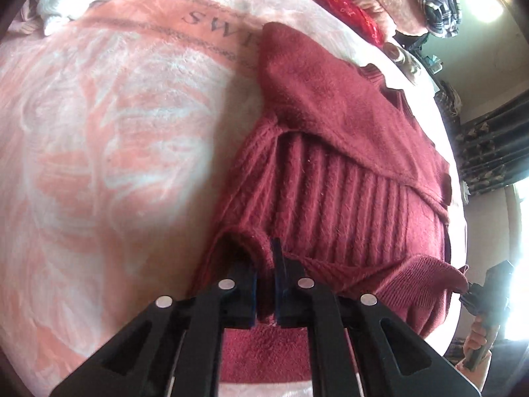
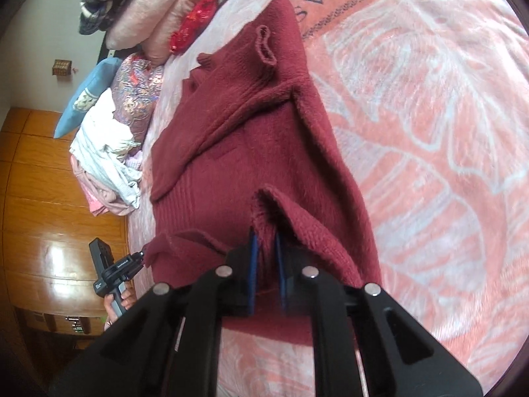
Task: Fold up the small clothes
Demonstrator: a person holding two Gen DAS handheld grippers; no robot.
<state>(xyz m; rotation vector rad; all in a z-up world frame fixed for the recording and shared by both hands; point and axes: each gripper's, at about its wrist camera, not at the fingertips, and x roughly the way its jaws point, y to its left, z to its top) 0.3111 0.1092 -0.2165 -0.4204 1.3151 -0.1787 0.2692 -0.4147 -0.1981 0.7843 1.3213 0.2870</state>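
Observation:
A dark red knit sweater (image 1: 347, 125) lies on a pink blanket, with a ribbed lower part and its sleeves folded across the body. My left gripper (image 1: 264, 264) is shut on one corner of the hem, with red knit pinched between its blue pads. In the right wrist view the same sweater (image 2: 238, 139) stretches away from me. My right gripper (image 2: 266, 248) is shut on the other hem corner. Both corners are lifted off the blanket, and the hem sags between them. Each view shows the other gripper (image 1: 476, 292) (image 2: 132, 261) clamped on its corner, a hand holding it.
The pink patterned blanket (image 1: 109, 152) (image 2: 429, 132) covers the bed. Pillows, a red cloth (image 2: 195, 23) and a plaid garment (image 1: 436, 3) lie at the head. A heap of white and pink clothes (image 2: 105, 162) sits at the bed's edge, above a wooden floor (image 2: 49, 218).

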